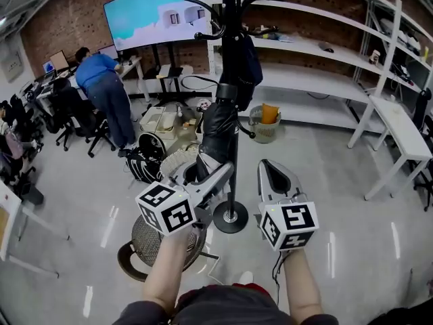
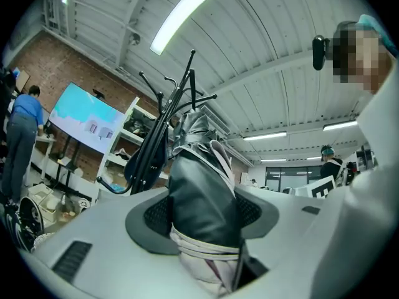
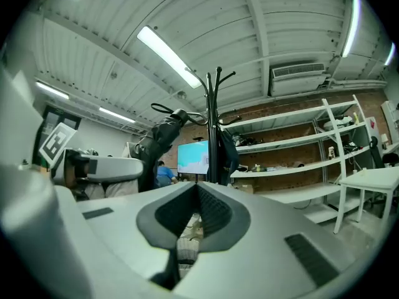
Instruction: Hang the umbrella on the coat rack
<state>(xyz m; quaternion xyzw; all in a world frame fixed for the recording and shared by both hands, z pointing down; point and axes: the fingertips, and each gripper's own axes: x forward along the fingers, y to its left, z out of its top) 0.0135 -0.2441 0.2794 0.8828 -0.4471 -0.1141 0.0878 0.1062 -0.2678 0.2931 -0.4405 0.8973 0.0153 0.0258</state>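
My left gripper (image 1: pixel 211 175) is shut on the folded black and silver umbrella (image 1: pixel 218 128), gripping its lower part. The umbrella slants up toward the black coat rack (image 1: pixel 229 66), and its curved handle (image 1: pixel 203 35) sits up beside the rack's pole among the hook arms. In the left gripper view the umbrella (image 2: pixel 202 198) fills the space between the pads, with the coat rack (image 2: pixel 159 136) just behind it. My right gripper (image 1: pixel 268 169) is shut and holds nothing, to the right of the rack's round base (image 1: pixel 230 219). The right gripper view shows the coat rack (image 3: pixel 216 129) ahead and the umbrella (image 3: pixel 159 136) at its left.
A round mesh stool (image 1: pixel 157 244) stands below my left hand. Bags and boxes (image 1: pixel 162 124) lie on the floor behind the rack, beside a bin (image 1: pixel 264 124). A person in blue (image 1: pixel 103 87) stands at desks far left. White shelves (image 1: pixel 318 80) and a white table (image 1: pixel 402 131) line the right.
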